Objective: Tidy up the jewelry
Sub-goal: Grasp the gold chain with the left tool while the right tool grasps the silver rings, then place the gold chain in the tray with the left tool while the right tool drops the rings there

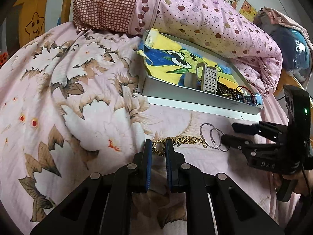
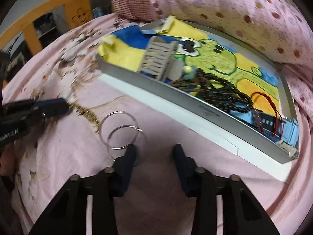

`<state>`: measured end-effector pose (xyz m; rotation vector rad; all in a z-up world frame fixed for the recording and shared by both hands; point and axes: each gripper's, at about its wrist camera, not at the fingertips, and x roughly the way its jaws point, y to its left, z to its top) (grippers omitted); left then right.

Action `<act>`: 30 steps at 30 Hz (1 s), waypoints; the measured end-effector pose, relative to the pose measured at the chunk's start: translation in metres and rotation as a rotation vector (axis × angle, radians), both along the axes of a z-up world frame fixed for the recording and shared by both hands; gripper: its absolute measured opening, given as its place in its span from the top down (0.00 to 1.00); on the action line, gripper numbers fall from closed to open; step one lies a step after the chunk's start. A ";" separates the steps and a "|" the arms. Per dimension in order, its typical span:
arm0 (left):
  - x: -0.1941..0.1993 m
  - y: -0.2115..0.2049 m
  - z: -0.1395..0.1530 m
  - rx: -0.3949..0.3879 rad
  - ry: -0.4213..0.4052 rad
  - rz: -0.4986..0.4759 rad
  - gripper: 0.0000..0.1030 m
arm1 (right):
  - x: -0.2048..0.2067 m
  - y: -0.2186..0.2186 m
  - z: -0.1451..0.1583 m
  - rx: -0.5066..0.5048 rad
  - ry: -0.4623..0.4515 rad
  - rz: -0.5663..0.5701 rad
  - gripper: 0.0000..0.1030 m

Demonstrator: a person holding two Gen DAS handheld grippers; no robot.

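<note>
- Wooden headboard (image 1: 29, 17) with a smiling star: standing at the far left of the left wrist view; the right wrist view is showing only its blurred rail.
- Bed sheet (image 1: 64, 90), pink with a floral print: carrying everything listed here.
- Left claw (image 1: 158, 146): fingers sitting narrowly apart with the near end of the gold chain (image 1: 182, 140) lying between them; whether the pads are pinching it cannot be told from the left wrist view. The right wrist view is showing this claw (image 2: 58, 105) from the side, its tips at the chain (image 2: 86, 113), blurred.
- Gold chain: lying on the sheet, trailing rightward from the left claw to touch the two silver rings (image 1: 214, 137).
- Two silver rings (image 2: 121, 131): overlapping one another, flat on the sheet, just in front of the tray.
- Tray (image 1: 195, 98): a shallow grey box lined with a frog drawing, holding a grey rack (image 2: 156, 56), dark bead strands (image 2: 219, 90), a red cord (image 2: 270, 105) and a blue strap (image 2: 289, 129); only the right wrist view is showing the contents plainly.
- Right claw (image 2: 154, 154): released, fingers spread wide, the left fingertip (image 2: 131, 150) touching the nearer ring's rim, nothing between the pads.
- Spotted quilt (image 1: 215, 19): bunching behind the tray.
</note>
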<state>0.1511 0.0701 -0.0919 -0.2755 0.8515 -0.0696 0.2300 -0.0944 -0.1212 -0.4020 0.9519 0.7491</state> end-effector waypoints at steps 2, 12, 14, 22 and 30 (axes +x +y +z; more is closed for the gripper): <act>-0.002 0.000 0.001 0.000 -0.004 -0.003 0.90 | 0.001 0.002 0.000 0.000 0.027 0.005 0.75; -0.010 -0.009 0.008 0.009 -0.030 -0.044 0.90 | -0.025 -0.001 0.004 -0.040 0.030 0.030 0.96; -0.013 -0.011 0.010 0.014 -0.035 -0.057 0.90 | -0.037 -0.006 0.005 -0.073 -0.024 0.028 0.96; -0.018 -0.029 0.018 0.038 -0.056 -0.110 0.90 | -0.055 -0.031 0.023 -0.080 -0.220 -0.008 0.96; -0.015 -0.045 0.033 0.042 -0.084 -0.157 0.90 | -0.062 -0.045 0.046 -0.026 -0.404 -0.058 0.97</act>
